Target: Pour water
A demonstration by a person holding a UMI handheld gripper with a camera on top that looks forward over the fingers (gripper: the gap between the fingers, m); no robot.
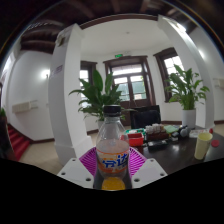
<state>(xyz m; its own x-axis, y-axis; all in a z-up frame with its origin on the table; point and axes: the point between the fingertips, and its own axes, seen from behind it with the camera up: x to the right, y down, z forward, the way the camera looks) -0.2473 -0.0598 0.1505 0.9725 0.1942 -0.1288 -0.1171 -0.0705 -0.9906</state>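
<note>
1. Gripper view shows our tool (113, 172) clenched on a clear plastic bottle (113, 150), with both fingers pressing its lower body from either side.
2. We see the pink pads (90, 160) of the fingers against the bottle's sides, and the white finger bodies spread below them.
3. We read the bottle as upright, with a dark screw cap (113, 111) on top, a blue label band around its middle and orange liquid showing at its base.
4. We hold the bottle raised in front of the room, so we cannot tell whether its base rests on anything.
5. We find a dark surface (180, 150) to the right of the bottle, stretching away toward the far side of the room.
6. We spot a pale yellowish cup (203, 145) standing near the right edge of that surface, well apart from the bottle.
7. We notice a small red object (136, 139) just to the right of the bottle on the near part of the surface; its shape is too small to tell.
8. We see a leafy green potted plant (101, 93) directly beyond the bottle, and a second green potted plant (187, 88) in a white pot at the far right of the surface.
9. We make out a white pillar (66, 85) to the left and dark-framed windows (130, 80) in the back wall.
</note>
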